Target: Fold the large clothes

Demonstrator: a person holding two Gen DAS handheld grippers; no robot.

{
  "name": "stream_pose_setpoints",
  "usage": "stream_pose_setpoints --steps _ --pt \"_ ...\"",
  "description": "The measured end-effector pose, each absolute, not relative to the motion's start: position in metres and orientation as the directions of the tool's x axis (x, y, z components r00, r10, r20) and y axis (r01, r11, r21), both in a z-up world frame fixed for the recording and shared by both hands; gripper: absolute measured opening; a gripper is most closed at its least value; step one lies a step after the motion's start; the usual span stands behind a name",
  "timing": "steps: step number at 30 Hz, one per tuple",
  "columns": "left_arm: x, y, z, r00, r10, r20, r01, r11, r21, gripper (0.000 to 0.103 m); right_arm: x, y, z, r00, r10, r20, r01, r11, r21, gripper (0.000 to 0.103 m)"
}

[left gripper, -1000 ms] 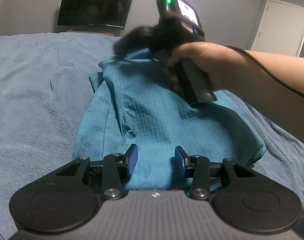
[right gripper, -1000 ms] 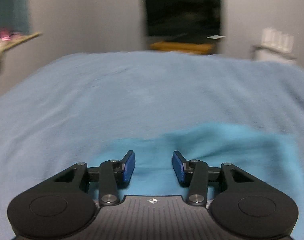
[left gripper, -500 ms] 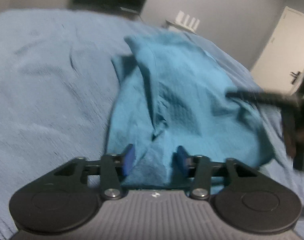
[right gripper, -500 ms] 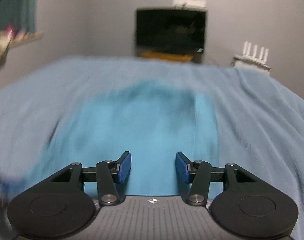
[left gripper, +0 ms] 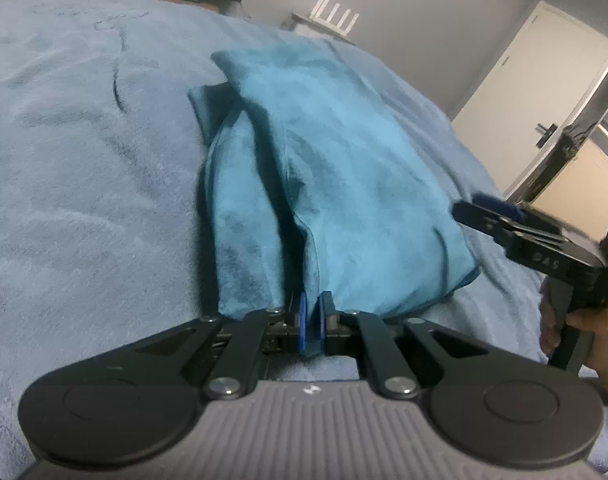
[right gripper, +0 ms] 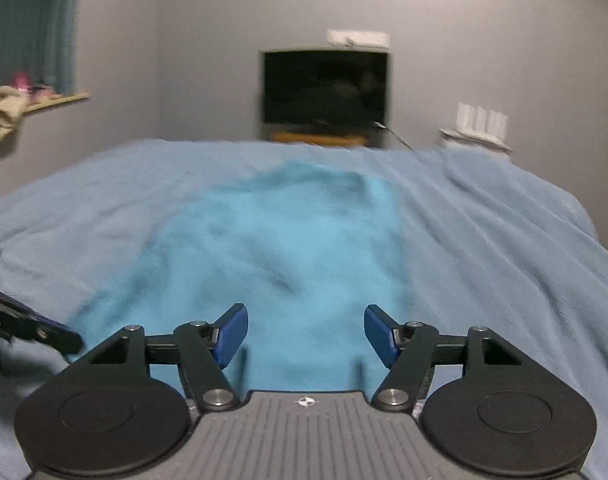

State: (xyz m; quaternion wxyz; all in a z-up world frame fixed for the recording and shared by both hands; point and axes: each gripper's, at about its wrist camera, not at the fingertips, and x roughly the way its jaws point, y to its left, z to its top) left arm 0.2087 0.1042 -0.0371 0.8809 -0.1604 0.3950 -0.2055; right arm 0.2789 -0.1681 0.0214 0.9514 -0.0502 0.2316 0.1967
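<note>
A teal garment [left gripper: 336,184] lies folded lengthwise on the light blue blanket [left gripper: 84,184]. My left gripper [left gripper: 312,320] is shut on the garment's near hem, a fold of teal cloth pinched between its blue pads. In the right wrist view the same garment [right gripper: 288,248] spreads ahead, blurred. My right gripper [right gripper: 306,334] hovers over its near edge with jaws opening wide and only cloth below them, nothing pinched. That right gripper [left gripper: 488,210] also shows at the right of the left wrist view, held by a hand [left gripper: 600,340].
The blanket covers a bed [right gripper: 504,240] that falls away on the right. A dark television [right gripper: 324,88] stands on a low stand by the far wall, a white router [right gripper: 480,120] beside it. A white door [left gripper: 544,92] is at right.
My left gripper closed on the garment's near hem. My right gripper swung from the garment's far end back to its near right side, and its jaws spread wider.
</note>
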Motion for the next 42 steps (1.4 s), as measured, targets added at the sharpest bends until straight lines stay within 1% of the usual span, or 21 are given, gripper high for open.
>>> stream_pose_setpoints --steps 2,4,5,6,8,10,11,13,15,20,23,25,27,28,29,30,35,38,39,40,42 --pt "0.206 0.103 -0.034 0.604 -0.478 -0.638 0.234 0.871 -0.431 0.001 0.281 -0.148 0.014 0.816 0.356 -0.456 -0.437 0.896 -0.082 0.066" --pt "0.207 0.102 -0.035 0.601 -0.474 -0.643 0.233 0.874 -0.427 0.001 0.284 -0.135 0.002 0.811 0.316 -0.491 -0.444 0.88 -0.167 0.063" --pt "0.208 0.103 -0.035 0.596 -0.479 -0.645 0.234 0.871 -0.432 0.001 0.286 -0.135 -0.008 0.797 0.285 -0.532 -0.446 0.872 -0.2 0.064" --pt "0.211 0.103 -0.037 0.588 -0.486 -0.647 0.236 0.868 -0.437 0.001 0.286 -0.141 -0.014 0.79 0.254 -0.558 -0.439 0.87 -0.226 0.071" --pt "0.212 0.101 -0.039 0.573 -0.506 -0.645 0.248 0.857 -0.452 0.001 0.286 -0.164 -0.01 0.786 0.235 -0.572 -0.4 0.899 -0.18 0.075" --pt "0.212 0.098 -0.039 0.584 -0.476 -0.658 0.251 0.876 -0.411 0.001 0.282 -0.187 0.005 0.783 0.238 -0.575 -0.352 0.931 -0.093 0.071" --pt "0.213 0.099 -0.039 0.587 -0.468 -0.661 0.253 0.881 -0.399 0.001 0.277 -0.195 0.012 0.8 0.188 -0.57 -0.298 0.949 -0.105 0.071" --pt "0.214 0.104 -0.041 0.581 -0.483 -0.655 0.238 0.871 -0.431 0.001 0.269 -0.219 0.021 0.807 0.21 -0.552 -0.268 0.963 -0.026 0.079" --pt "0.213 0.107 -0.042 0.582 -0.485 -0.652 0.229 0.868 -0.441 0.001 0.262 -0.239 0.022 0.792 0.212 -0.573 -0.232 0.972 0.04 0.08" --pt "0.209 0.109 -0.041 0.585 -0.483 -0.652 0.232 0.869 -0.436 0.001 0.269 -0.23 -0.011 0.682 0.148 -0.716 -0.264 0.963 -0.052 0.074" --pt "0.209 0.109 -0.04 0.59 -0.475 -0.653 0.225 0.873 -0.432 0.001 0.272 -0.215 -0.025 0.677 0.135 -0.724 -0.297 0.949 -0.101 0.074" --pt "0.211 0.11 -0.042 0.598 -0.461 -0.655 0.21 0.879 -0.427 0.001 0.276 -0.208 -0.032 0.707 0.106 -0.699 -0.298 0.941 -0.158 0.071" --pt "0.213 0.111 -0.044 0.598 -0.462 -0.655 0.2 0.878 -0.436 0.001 0.278 -0.206 -0.037 0.738 0.058 -0.672 -0.287 0.929 -0.235 0.058" --pt "0.213 0.111 -0.045 0.596 -0.466 -0.654 0.2 0.875 -0.441 0.001 0.278 -0.207 -0.038 0.744 0.063 -0.665 -0.295 0.924 -0.243 0.054" --pt "0.214 0.111 -0.045 0.596 -0.465 -0.654 0.2 0.875 -0.44 0.001 0.281 -0.209 -0.036 0.738 0.092 -0.668 -0.309 0.926 -0.215 0.041" --pt "0.214 0.109 -0.045 0.594 -0.469 -0.654 0.207 0.874 -0.439 0.001 0.28 -0.211 -0.034 0.733 0.1 -0.673 -0.306 0.932 -0.194 0.038" --pt "0.215 0.106 -0.048 0.585 -0.461 -0.667 0.217 0.881 -0.42 0.001 0.282 -0.226 -0.033 0.686 0.106 -0.72 -0.293 0.946 -0.14 0.035" --pt "0.217 0.106 -0.049 0.577 -0.47 -0.667 0.22 0.877 -0.428 0.001 0.279 -0.222 -0.031 0.694 0.124 -0.709 -0.326 0.932 -0.156 0.035" --pt "0.218 0.106 -0.049 0.576 -0.471 -0.668 0.221 0.877 -0.427 0.001 0.279 -0.219 -0.033 0.697 0.132 -0.705 -0.343 0.925 -0.165 0.038" --pt "0.218 0.106 -0.049 0.575 -0.47 -0.669 0.22 0.877 -0.426 0.001 0.277 -0.216 -0.035 0.696 0.123 -0.708 -0.349 0.919 -0.184 0.036" --pt "0.219 0.106 -0.051 0.573 -0.47 -0.671 0.218 0.877 -0.428 0.001 0.282 -0.214 -0.045 0.666 0.03 -0.746 -0.325 0.911 -0.253 0.026"
